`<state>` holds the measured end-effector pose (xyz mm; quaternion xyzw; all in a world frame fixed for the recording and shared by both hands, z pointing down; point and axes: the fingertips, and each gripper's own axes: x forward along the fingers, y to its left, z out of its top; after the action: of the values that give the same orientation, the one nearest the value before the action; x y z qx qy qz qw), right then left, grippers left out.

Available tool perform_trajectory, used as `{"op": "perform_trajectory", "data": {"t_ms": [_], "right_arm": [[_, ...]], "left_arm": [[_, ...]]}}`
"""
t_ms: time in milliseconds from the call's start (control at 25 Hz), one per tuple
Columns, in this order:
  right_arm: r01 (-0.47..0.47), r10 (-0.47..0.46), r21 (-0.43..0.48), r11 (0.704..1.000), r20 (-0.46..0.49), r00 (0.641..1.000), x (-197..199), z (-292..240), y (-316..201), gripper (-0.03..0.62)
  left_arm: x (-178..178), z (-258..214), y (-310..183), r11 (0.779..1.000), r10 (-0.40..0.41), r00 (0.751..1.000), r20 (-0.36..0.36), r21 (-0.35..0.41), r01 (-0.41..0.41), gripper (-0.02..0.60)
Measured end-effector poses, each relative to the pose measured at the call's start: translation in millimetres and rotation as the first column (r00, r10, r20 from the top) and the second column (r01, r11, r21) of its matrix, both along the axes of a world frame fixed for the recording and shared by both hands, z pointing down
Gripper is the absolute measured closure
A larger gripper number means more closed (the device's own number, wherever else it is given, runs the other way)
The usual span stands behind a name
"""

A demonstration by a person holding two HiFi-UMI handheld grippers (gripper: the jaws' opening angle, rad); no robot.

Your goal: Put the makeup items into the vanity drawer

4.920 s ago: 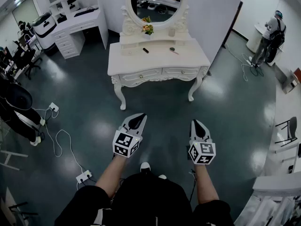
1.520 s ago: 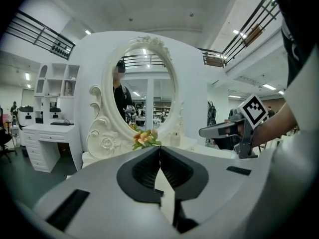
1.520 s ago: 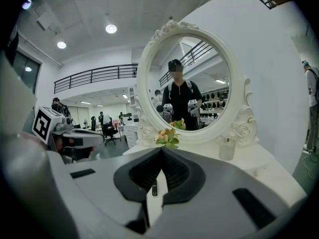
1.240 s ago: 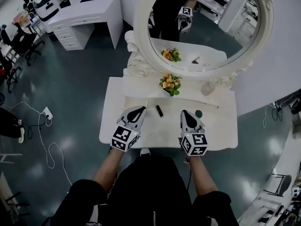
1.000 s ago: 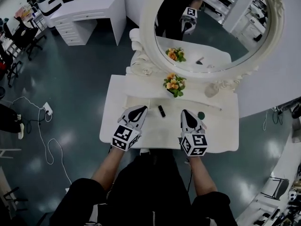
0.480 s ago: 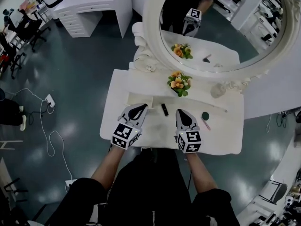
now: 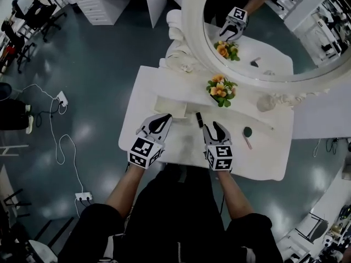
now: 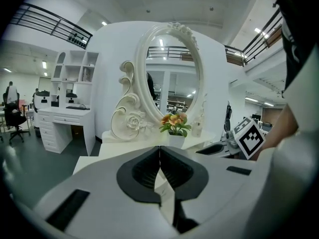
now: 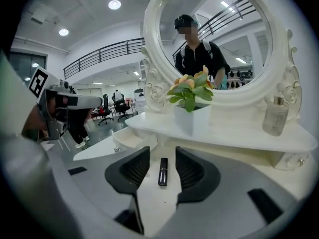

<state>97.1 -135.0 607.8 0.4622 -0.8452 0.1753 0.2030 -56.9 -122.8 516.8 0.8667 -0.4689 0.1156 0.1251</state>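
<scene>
Left tongs [image 7: 164, 118] are pressed together with nothing in them, and they hang over the near part of the white painted vanity counter [image 7: 184, 149]. Right tongs [image 7: 211, 126] have just been opening and now stand partly spread, pinching nothing. Straight ahead of them, lined up with the gap between the two pads, lies the small black lipstick tube with a thin pale band [image 9: 163, 171]. It lies flat on the counter and the pads do not touch it. Off to the right of it lie a small round dark compact [image 7: 248, 131] and a thin pink stick [image 7: 248, 142], just beside each other. They are too small to say for sure what kind of makeup they are. The little white drawer [image 9: 124, 144] under the raised shelf is pulled out, to the left of the lipstick and near it. What shows of its inside looks bare. So the job has hardly begun, I think: the drawer is ready, but no makeup item is in it yet. Three things are left to pick up and drop in. The lipstick looks like the first one, since the right tongs are lined up with it. After that the drawer may need a push to close.
</scene>
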Motion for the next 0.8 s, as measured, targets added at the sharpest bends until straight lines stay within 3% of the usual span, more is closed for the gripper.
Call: {"op": "perform_trajectory", "data": {"t_ms": [400,800], "right_arm": [[0.063,-0.089,-0.182,0.981,-0.143,0.986,-13,72,2,0.433],[-0.001,-0.059,-0.274,0.962,-0.210,0.976,-12,108,-7,0.471]], "left_arm": [[-22,10,5,0.998,-0.063,0.998,-0.007,-0.026,0.062,0.560],[-40,20,14,0.993,-0.105,0.994,0.001,-0.054,0.105,0.560]]}}
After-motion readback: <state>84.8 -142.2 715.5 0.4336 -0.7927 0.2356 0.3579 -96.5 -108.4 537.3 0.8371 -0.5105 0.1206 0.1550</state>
